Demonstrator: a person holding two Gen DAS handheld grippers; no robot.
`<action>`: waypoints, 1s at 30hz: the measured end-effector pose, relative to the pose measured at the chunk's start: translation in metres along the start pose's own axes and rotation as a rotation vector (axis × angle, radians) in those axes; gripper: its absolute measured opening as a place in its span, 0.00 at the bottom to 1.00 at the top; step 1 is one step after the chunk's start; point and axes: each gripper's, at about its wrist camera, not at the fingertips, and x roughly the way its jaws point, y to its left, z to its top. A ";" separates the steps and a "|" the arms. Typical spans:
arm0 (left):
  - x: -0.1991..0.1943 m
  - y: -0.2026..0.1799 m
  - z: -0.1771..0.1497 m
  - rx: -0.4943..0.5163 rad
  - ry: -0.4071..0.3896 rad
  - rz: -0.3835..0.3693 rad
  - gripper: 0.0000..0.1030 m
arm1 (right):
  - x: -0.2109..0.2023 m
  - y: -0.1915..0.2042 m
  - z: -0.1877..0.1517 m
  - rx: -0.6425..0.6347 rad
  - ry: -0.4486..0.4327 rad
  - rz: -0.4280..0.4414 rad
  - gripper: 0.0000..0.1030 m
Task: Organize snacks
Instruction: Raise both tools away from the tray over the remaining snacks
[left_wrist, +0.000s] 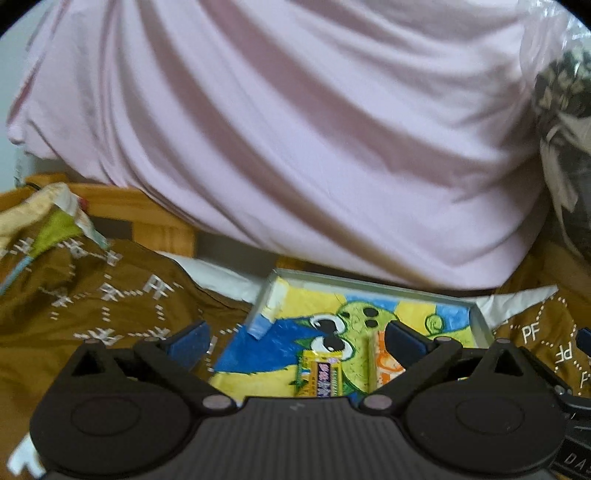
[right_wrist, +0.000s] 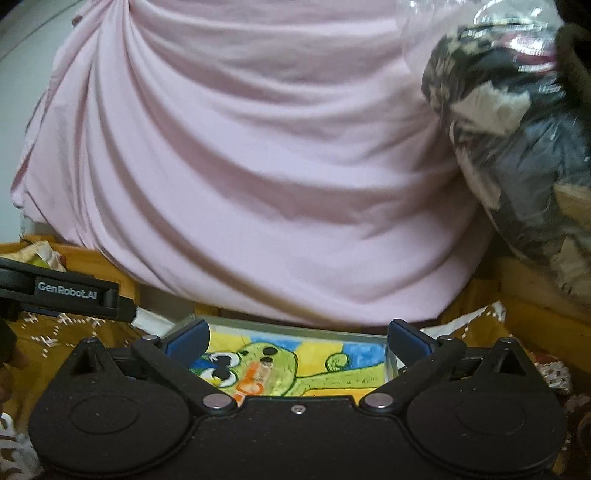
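- Left wrist view: the left claw stands with its jaws wide apart and holds nothing. Just ahead and below lies a shallow tray with a cartoon drawing on its floor, resting on a brown patterned cloth. Two snacks lie in the tray: a yellow snack bar right between the fingers, its long axis running away from the camera, and an orange-and-white packet beside it, touching the right-hand finger. A pink bundle of fabric overhangs the tray's far rim.
- Right wrist view: the right claw is likewise spread and empty, over the same tray. Only the orange packet shows here, left of centre between the fingers, lying slanted; the yellow bar is hidden under the claw's body. The other device's arm juts in at the left, and a clear bag of dark clothes sits at the right.
- Judgement: the left claw looks nearer and better lined up to the yellow bar; closing across its narrow width should do.
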 end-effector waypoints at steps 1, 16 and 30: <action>-0.008 0.002 0.000 -0.002 -0.016 0.006 0.99 | -0.005 0.002 0.003 -0.002 -0.003 0.001 0.99; -0.105 0.040 -0.010 0.025 -0.120 0.049 1.00 | -0.097 0.033 0.015 0.037 -0.092 0.029 0.99; -0.149 0.064 -0.064 0.096 -0.037 0.010 1.00 | -0.155 0.062 -0.024 0.048 0.030 0.040 0.99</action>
